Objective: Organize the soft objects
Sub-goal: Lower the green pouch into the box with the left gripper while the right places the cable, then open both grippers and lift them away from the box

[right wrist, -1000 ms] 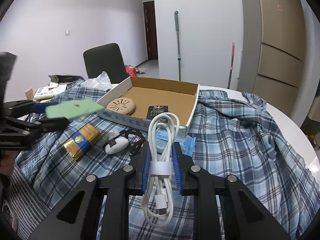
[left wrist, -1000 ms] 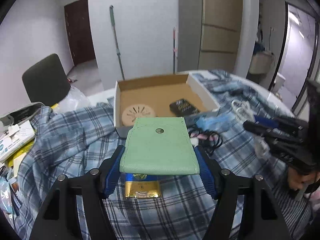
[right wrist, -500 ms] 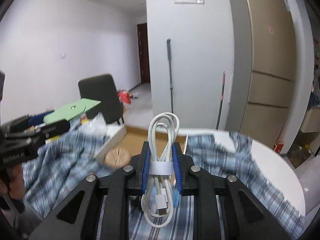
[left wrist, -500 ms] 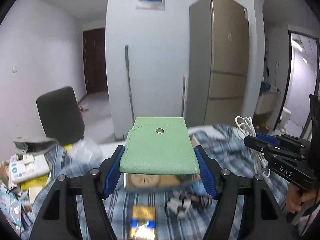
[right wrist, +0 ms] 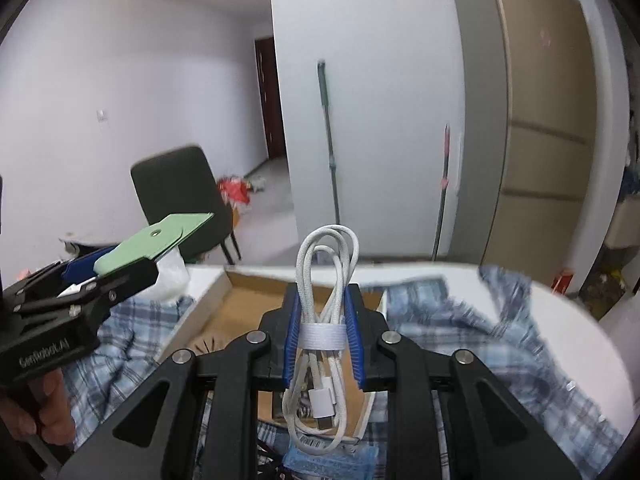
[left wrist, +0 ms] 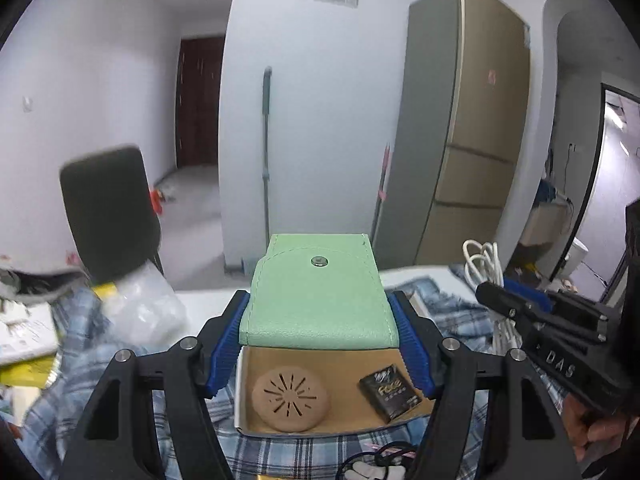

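My left gripper is shut on a flat green pouch with a snap button, held in the air above the near edge of an open cardboard box. My right gripper is shut on a coiled white cable bound with a white strap, held over the same box. The right gripper with the cable also shows at the right of the left wrist view. The left gripper with the pouch shows at the left of the right wrist view.
The box holds a round tan disc and a small black pack. A plaid blue cloth covers the table. A black chair, a plastic bag and papers lie left. A tangled black cable lies in front of the box.
Both grippers rose from low over the cloth and moved forward toward the box, then tilted down a little. The pouch and the cable stay gripped.
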Tool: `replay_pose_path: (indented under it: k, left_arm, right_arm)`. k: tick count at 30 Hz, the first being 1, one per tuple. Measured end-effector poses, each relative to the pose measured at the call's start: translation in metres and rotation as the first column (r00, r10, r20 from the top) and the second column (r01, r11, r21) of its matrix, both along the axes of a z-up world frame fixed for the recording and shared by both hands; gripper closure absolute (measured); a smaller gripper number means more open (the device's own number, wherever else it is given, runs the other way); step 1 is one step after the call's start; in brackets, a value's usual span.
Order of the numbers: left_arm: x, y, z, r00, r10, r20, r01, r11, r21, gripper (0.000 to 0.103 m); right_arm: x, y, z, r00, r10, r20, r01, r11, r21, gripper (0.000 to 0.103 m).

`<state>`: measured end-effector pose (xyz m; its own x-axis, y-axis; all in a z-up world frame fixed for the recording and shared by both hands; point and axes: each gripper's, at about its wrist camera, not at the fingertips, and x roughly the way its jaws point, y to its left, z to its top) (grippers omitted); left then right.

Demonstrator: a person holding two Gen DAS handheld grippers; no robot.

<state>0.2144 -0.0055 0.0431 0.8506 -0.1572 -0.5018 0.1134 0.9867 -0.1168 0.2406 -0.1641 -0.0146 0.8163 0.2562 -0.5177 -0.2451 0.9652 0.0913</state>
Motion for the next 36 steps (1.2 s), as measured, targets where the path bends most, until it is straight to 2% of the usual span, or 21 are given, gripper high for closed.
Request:
replay_pose_path:
  k: [4,8,14,20,26,29,31,32,33,35,36]
  left_arm:
    - [0.022,0.003,-0.029,0.997,0.0,-0.072,0.001,1.0,0.01,0.032]
    - [0.035,0.004,-0.051,0.994,0.018,-0.111,-0.013,0.999,0.04,0.032]
    - [0.044,0.004,-0.075,0.986,0.021,-0.166,-0.015,0.999,0.035,0.032]
    - [0.043,-0.004,-0.082,0.987,0.02,-0.161,-0.007,0.996,0.084,0.032]
    - [0.045,-0.008,-0.089,0.983,0.015,-0.182,0.002,0.996,0.094,0.032]
    - [0.047,-0.009,-0.093,0.979,0.022,-0.202,-0.002,0.995,0.096,0.029]
    - [0.048,-0.007,-0.096,0.975,0.027,-0.221,-0.009,0.997,0.082,0.012]
    - [0.047,-0.006,-0.096,0.976,0.031,-0.217,-0.015,0.997,0.075,0.012]
    - [0.046,-0.005,-0.096,0.977,0.032,-0.21,-0.017,0.997,0.075,0.012]
    - [0.044,-0.005,-0.095,0.979,0.036,-0.199,-0.019,0.996,0.085,0.012]
    - [0.043,-0.005,-0.093,0.98,0.04,-0.196,-0.024,0.996,0.088,0.012]
  right_arm:
    - [0.018,0.0,-0.036,0.996,0.008,-0.085,-0.01,1.0,-0.02,0.082]
    - [0.031,0.006,-0.062,0.988,0.024,-0.153,-0.031,0.998,-0.045,0.082]
    - [0.04,0.007,-0.081,0.977,0.034,-0.21,-0.047,0.997,-0.057,0.082]
    - [0.041,0.012,-0.084,0.977,0.034,-0.212,-0.049,0.997,-0.065,0.082]
    - [0.046,0.006,-0.082,0.991,-0.005,-0.137,-0.004,0.998,-0.065,0.082]
    - [0.052,0.004,-0.089,0.985,-0.003,-0.173,-0.008,0.998,-0.062,0.082]
    - [0.054,0.002,-0.092,0.982,0.001,-0.19,-0.012,0.998,-0.054,0.082]
    - [0.054,0.002,-0.092,0.981,0.006,-0.192,-0.017,0.999,-0.051,0.082]
    - [0.055,0.003,-0.092,0.981,0.013,-0.196,-0.024,0.998,-0.052,0.078]
    - [0.053,0.004,-0.09,0.982,0.011,-0.188,-0.023,0.998,-0.06,0.06]
    - [0.051,0.003,-0.088,0.985,0.004,-0.171,-0.015,0.998,-0.065,0.046]
